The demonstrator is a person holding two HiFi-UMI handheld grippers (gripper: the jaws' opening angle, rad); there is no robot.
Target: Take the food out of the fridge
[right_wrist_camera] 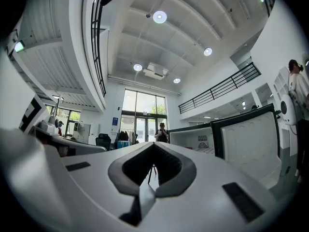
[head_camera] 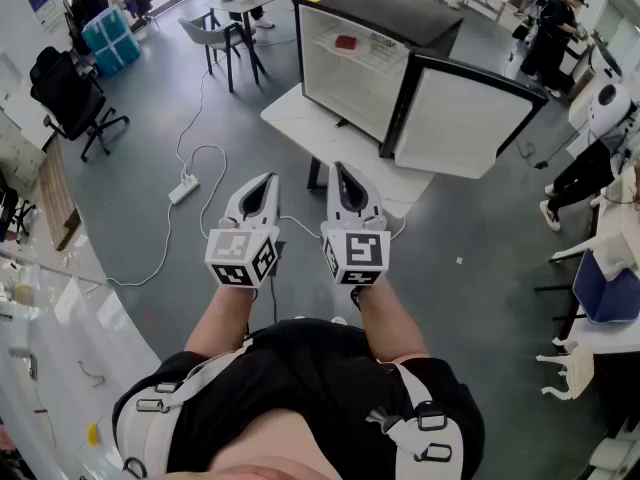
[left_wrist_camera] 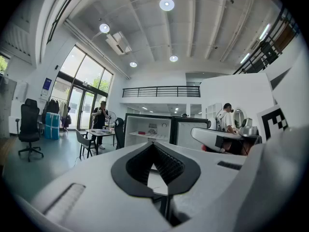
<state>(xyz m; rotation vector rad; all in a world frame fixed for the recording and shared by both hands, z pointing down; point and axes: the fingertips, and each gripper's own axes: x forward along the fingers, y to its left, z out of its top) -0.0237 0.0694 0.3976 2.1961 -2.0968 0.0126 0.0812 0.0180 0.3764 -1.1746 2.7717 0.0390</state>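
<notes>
On a white table (head_camera: 300, 123) in the middle of the room stands the fridge (head_camera: 365, 63), a low black box with a white inside, and its door (head_camera: 470, 118) is wide open. The food (head_camera: 346, 41) lies on a white shelf (head_camera: 360, 53) inside it, in the upper part. It is a small, flat, red thing, the only colour in the white inside. It is too small to tell what kind of food it is. In the left gripper view it is only a red spot (left_wrist_camera: 141, 133) on the shelf.

The person holds both grippers side by side in front of the body, over the grey floor (head_camera: 150, 128), well apart from the fridge. The left gripper (head_camera: 268, 178) has its fingers together, tip against tip, with nothing between them. The right gripper (head_camera: 340, 168) shows the same: fingers together and empty.

In the right gripper view the open door covers much of the fridge, and the food is hard to make out there. In the head view I cannot see the lower part of the inside clearly. The far side of the table is hidden behind the fridge.
</notes>
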